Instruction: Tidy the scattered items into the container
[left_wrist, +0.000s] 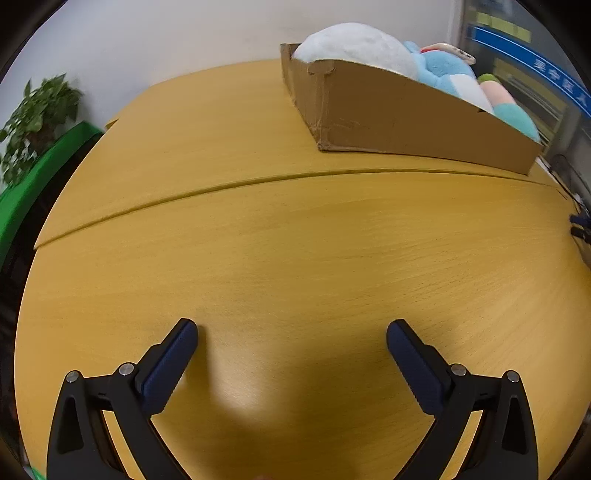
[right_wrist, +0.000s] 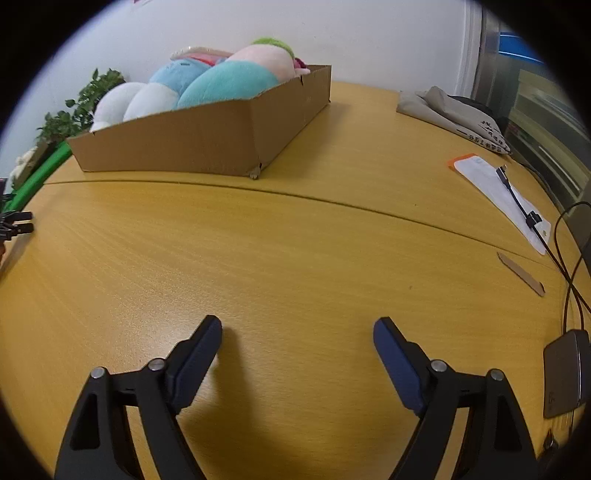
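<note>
Wooden table (left_wrist: 295, 240), cardboard box (left_wrist: 388, 114) holding plush toys (left_wrist: 362, 46)

Left gripper (left_wrist: 291, 328): jaws spread wide, nothing between the blue pads (left_wrist: 170, 369), fingers angled forward and downward. Right gripper (right_wrist: 297, 326): likewise spread wide, nothing held, blue pads (right_wrist: 397, 365) facing inward, same forward-downward attitude.

Bare table (right_wrist: 295, 240) ahead of both claws, cardboard box (right_wrist: 192, 136) blocks far side, cables (right_wrist: 569, 266) at rt edge
</note>
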